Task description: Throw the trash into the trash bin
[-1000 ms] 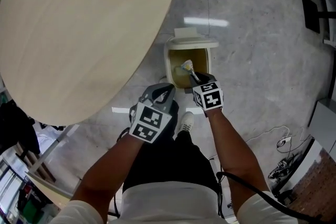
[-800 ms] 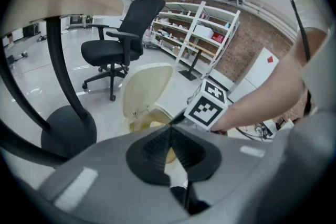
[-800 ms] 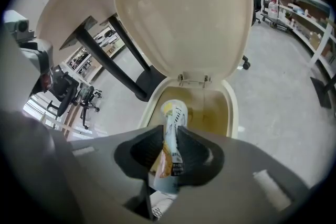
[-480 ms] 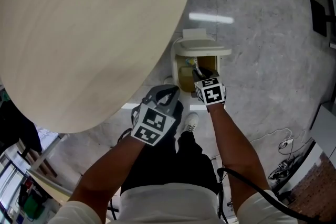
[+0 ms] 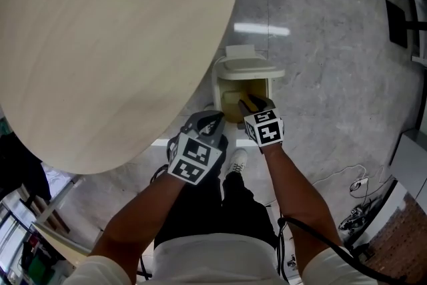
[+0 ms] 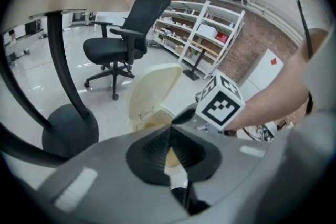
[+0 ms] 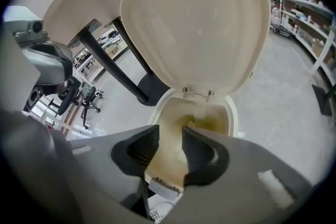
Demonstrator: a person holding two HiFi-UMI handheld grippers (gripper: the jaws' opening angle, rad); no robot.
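Below the parted right gripper, the trash bin is seen upright, lid raised.
That gripper's jaws have just been opening, nothing pinched; pale trash is glimpsed inside the bin, beyond the fingertips, long axis unreadable. The left gripper is held closed, empty.

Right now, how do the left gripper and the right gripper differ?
The left gripper has its jaws shut at the tips; the right gripper has jaws that have just been opening and stand apart, nothing between them. The right gripper hangs over the open trash bin; the left gripper is off to its side. Both point downward, empty.
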